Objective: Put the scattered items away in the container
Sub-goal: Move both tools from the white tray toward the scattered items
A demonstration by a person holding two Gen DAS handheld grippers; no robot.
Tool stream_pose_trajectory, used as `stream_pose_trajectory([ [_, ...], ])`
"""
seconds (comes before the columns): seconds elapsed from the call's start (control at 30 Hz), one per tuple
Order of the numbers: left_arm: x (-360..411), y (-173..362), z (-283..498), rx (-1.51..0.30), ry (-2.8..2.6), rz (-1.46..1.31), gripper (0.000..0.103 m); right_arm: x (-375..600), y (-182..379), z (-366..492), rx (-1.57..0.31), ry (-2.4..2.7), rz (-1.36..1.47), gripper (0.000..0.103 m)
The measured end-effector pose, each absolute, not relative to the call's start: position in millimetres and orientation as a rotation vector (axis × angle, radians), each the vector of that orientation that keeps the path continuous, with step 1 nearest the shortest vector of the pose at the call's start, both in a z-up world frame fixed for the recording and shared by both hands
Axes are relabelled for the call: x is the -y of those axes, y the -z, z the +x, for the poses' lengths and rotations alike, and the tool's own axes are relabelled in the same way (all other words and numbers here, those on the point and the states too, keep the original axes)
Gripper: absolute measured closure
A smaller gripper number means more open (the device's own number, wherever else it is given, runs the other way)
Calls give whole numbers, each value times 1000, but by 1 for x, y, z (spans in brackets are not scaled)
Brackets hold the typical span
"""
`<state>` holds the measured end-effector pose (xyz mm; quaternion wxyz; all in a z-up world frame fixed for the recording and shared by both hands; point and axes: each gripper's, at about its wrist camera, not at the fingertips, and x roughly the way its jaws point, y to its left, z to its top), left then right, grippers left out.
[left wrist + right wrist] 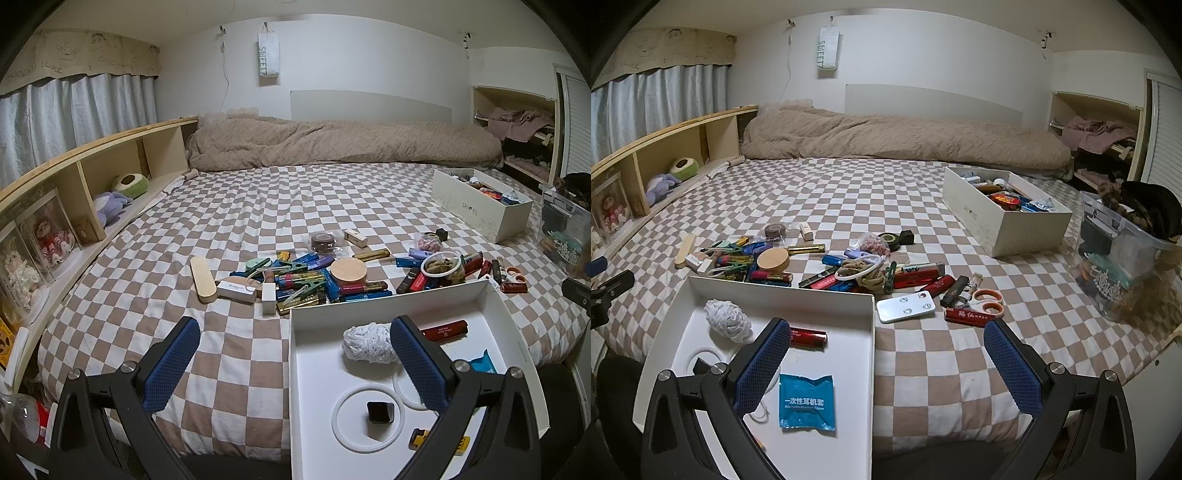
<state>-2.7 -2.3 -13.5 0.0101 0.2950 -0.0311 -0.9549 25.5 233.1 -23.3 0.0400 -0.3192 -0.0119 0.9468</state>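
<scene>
My left tongs (295, 354) fill the bottom of their frame, jaws wide apart and holding nothing; one pad (173, 363) hangs over the checked bed (229, 206), the other over the white tray (517, 325) at lower right. My right tongs (886, 356) are spread apart and empty too, low in their frame, with the left pad over the tray (775, 291) and the right over bare sheet.

Inside the tray, in the right view, lie a blue packet (807, 402) at bottom centre, a red tube (809, 339) above it and a lace wad (727, 319) toward the left. The left view adds a white ring (365, 417) around a small black cube (379, 411).

Just beyond the tray's far wall, mid-frame, the clutter (798, 258) is heaped: tubes, clips, a wooden lid (772, 258), a remote (907, 306), scissors (988, 302).

Further up right stands a shoebox (1008, 225), filled, with a clear bin (1123, 258) at the right edge.
</scene>
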Motion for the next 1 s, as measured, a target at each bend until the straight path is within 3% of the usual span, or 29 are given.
stream_pose_trajectory([
  [1.0, 18, 25, -14, 44, 2939, 990, 0, -240, 36, 15, 6, -2859, -1030, 0],
])
